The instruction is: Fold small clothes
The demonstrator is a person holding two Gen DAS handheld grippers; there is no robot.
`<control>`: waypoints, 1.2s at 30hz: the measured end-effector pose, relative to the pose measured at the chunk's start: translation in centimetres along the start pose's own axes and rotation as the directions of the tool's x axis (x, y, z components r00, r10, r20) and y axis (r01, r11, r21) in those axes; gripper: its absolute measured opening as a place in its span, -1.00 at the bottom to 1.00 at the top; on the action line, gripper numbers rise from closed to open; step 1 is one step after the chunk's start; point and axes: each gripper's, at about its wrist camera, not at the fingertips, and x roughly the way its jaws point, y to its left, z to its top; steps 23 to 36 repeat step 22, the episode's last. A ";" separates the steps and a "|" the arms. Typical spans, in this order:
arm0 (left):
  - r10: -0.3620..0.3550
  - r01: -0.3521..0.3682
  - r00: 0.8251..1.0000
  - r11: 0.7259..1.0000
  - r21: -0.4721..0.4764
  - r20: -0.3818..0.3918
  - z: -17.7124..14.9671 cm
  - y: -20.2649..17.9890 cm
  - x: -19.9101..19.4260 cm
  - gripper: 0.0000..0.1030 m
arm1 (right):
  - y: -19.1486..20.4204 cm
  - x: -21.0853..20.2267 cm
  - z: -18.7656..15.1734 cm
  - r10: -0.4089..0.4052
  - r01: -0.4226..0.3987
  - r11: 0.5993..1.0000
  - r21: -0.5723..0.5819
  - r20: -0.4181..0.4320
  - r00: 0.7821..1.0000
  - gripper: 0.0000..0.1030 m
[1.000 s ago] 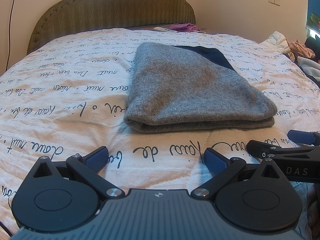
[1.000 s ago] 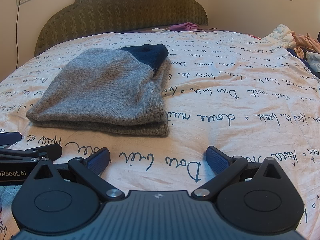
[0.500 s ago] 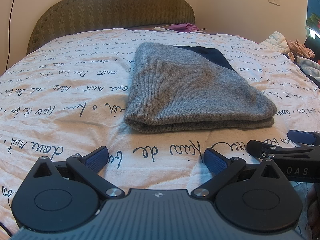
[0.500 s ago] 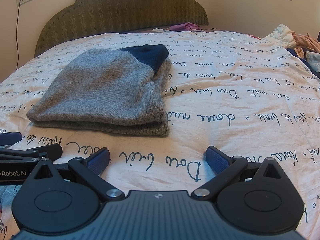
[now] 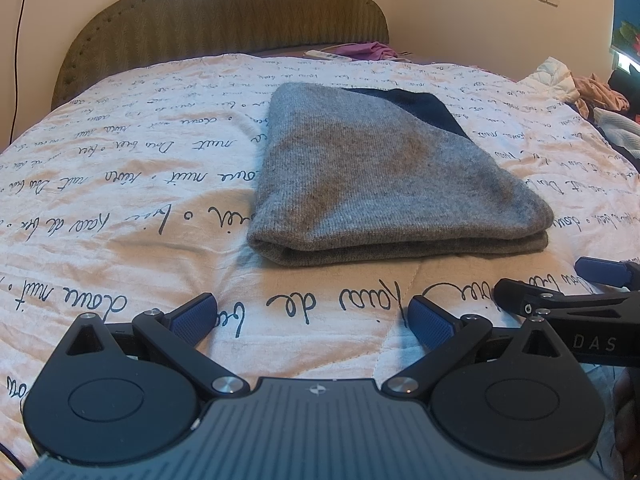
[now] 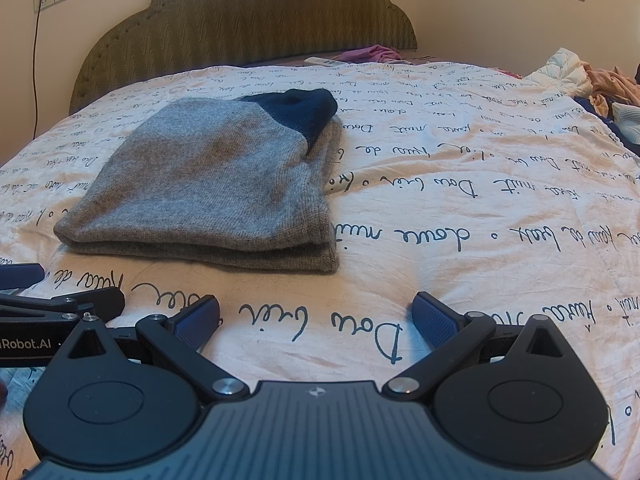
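Here, left wrist view: the left gripper [image 5: 312, 316] hovers wide open and empty, short of the folded grey knit garment [image 5: 384, 176] lying mid-bedspread [image 5: 120, 184]. The knit likely handles soft and light, best pinched at its near edge. Right wrist view: the right gripper [image 6: 316, 316], likewise spread and empty; only here the garment's open, layered side and navy part [image 6: 296, 108] show fully.

A grey knitted garment [image 5: 380, 176] lies folded flat in stacked layers on the bed, a dark navy part, perhaps a sleeve, at its far edge.
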 end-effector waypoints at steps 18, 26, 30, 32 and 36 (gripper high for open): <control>-0.018 0.016 0.995 1.000 0.020 0.095 1.3 -0.2 -5.3 1.00 | 0.0 -0.1 0.0 0.005 -0.005 1.000 0.004 0.001 1.000 1.00; -0.027 0.020 0.991 0.998 0.051 0.128 1.4 -0.6 -6.8 1.00 | 0.2 -0.7 0.1 0.003 -0.003 1.000 -0.003 0.012 1.000 1.00; -0.027 0.020 0.991 0.998 0.051 0.128 1.4 -0.6 -6.8 1.00 | 0.2 -0.7 0.1 0.003 -0.003 1.000 -0.003 0.012 1.000 1.00; -0.027 0.020 0.991 0.998 0.051 0.128 1.4 -0.6 -6.8 1.00 | 0.2 -0.7 0.1 0.003 -0.003 1.000 -0.003 0.012 1.000 1.00; -0.027 0.020 0.991 0.998 0.051 0.128 1.4 -0.6 -6.8 1.00 | 0.2 -0.7 0.1 0.003 -0.003 1.000 -0.003 0.012 1.000 1.00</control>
